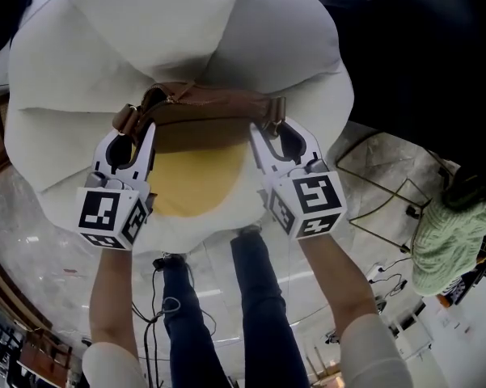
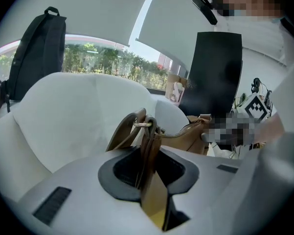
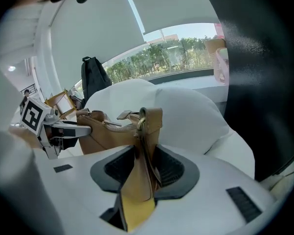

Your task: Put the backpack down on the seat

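A tan leather bag [image 1: 202,107] hangs just above the yellow seat pad [image 1: 196,183] of a white petal-shaped chair [image 1: 73,47]. My left gripper [image 1: 136,134] is shut on the strap at the bag's left end, where the strap [image 2: 147,153] runs with its metal ring between the jaws. My right gripper [image 1: 272,132] is shut on the strap at the bag's right end, and that strap [image 3: 146,131] is pinched between the pads. The bag's body [image 3: 105,133] stretches between the two grippers. Its underside is hidden.
A black backpack [image 2: 36,53] hangs behind the chair at a window. A dark panel [image 2: 213,72] stands beside the chair. A wire-frame stand [image 1: 388,192] and a green knitted thing [image 1: 453,237] are at the right. The person's legs [image 1: 259,314] and cables lie below.
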Demonstrator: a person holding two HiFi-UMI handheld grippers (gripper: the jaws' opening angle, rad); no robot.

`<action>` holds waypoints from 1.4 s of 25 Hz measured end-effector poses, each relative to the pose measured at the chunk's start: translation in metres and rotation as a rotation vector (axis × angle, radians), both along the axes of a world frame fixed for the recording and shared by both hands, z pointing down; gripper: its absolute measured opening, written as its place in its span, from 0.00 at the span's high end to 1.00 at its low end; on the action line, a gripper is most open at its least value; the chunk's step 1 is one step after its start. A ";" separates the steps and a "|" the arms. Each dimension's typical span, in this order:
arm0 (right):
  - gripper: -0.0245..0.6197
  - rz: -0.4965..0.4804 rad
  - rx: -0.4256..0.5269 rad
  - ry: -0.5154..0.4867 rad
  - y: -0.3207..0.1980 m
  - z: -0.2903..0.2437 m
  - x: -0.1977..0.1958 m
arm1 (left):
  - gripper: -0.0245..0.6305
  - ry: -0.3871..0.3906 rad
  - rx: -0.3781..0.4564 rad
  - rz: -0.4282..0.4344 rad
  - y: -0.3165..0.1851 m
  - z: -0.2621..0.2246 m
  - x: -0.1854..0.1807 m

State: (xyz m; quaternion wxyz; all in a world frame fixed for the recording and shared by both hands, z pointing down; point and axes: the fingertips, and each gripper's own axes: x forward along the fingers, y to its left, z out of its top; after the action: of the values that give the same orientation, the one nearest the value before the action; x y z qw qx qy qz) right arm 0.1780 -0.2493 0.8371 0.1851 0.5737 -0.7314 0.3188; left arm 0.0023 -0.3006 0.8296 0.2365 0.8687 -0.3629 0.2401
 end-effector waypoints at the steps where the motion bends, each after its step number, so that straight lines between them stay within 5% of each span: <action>1: 0.72 0.001 -0.005 0.001 -0.002 0.003 0.000 | 0.82 -0.002 -0.005 0.000 -0.001 0.003 0.000; 35: 0.72 0.076 0.011 0.025 -0.061 0.054 0.015 | 0.81 -0.057 -0.128 -0.073 -0.062 0.063 0.009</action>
State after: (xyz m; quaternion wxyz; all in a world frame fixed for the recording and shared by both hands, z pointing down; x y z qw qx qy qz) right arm 0.1935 -0.3107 0.8913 0.1789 0.6059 -0.7085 0.3145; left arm 0.0110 -0.3623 0.8926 0.2897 0.8309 -0.3849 0.2786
